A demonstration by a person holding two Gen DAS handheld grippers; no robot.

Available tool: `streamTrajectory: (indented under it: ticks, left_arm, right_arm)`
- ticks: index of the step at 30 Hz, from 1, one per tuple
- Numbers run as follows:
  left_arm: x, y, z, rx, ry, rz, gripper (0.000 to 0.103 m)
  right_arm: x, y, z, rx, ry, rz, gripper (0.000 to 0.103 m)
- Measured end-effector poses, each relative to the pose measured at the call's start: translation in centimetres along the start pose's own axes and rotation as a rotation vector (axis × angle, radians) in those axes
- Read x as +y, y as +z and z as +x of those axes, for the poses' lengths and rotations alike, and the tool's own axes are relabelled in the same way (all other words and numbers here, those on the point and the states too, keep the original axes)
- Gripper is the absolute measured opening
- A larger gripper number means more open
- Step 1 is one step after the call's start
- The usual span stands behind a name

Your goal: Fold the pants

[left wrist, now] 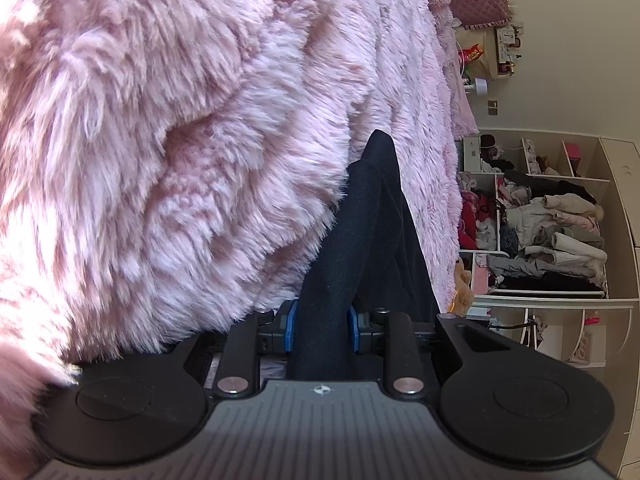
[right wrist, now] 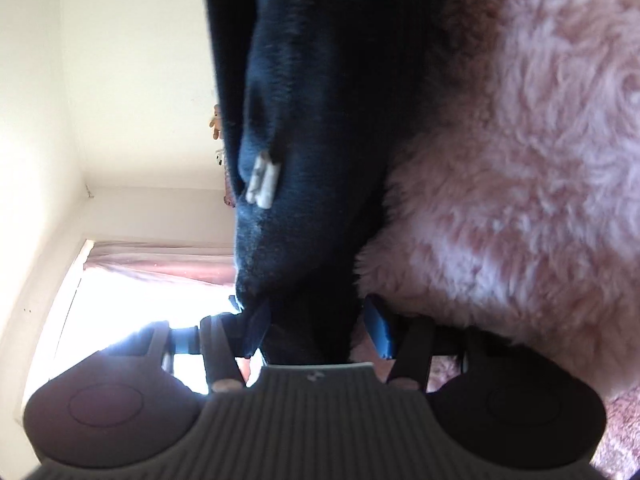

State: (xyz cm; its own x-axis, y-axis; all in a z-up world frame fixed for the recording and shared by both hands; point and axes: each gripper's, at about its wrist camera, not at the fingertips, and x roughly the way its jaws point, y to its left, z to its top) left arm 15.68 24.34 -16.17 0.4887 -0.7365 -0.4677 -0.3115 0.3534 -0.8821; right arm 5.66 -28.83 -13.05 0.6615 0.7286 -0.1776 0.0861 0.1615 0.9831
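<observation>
The pants are dark navy knit fabric. In the left wrist view they run as a narrow strip from my left gripper away across the fluffy pink blanket. The blue pads press the cloth from both sides, so the gripper is shut on it. In the right wrist view the pants hang as a broad dark fold with a white label. My right gripper holds the cloth's end between its blue fingers.
The pink fur blanket covers the bed under both grippers. Open white shelves piled with clothes stand at the right of the left view. A bright window with a pink curtain and cream walls show at the left of the right view.
</observation>
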Motion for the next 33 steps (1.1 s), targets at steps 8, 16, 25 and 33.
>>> streamTrajectory:
  ticks: [8, 16, 25, 33]
  left_arm:
    - [0.2, -0.3, -0.2, -0.007, -0.009, 0.005, 0.03]
    - [0.1, -0.4, 0.0, -0.001, 0.007, -0.007, 0.03]
    - [0.2, 0.1, 0.3, 0.011, 0.006, 0.002, 0.03]
    - [-0.5, 0.1, 0.4, 0.02, 0.025, 0.037, 0.02]
  right_arm:
    - [2.8, -1.5, -2.0, -0.023, 0.027, -0.071, 0.0]
    - [3.6, -4.1, -7.6, -0.034, -0.239, 0.081, 0.0]
    - [10.9, -3.5, -2.9, 0.0, -0.234, -0.366, 0.0]
    - [6.8, -2.3, -5.0, -0.096, -0.579, -0.375, 0.0]
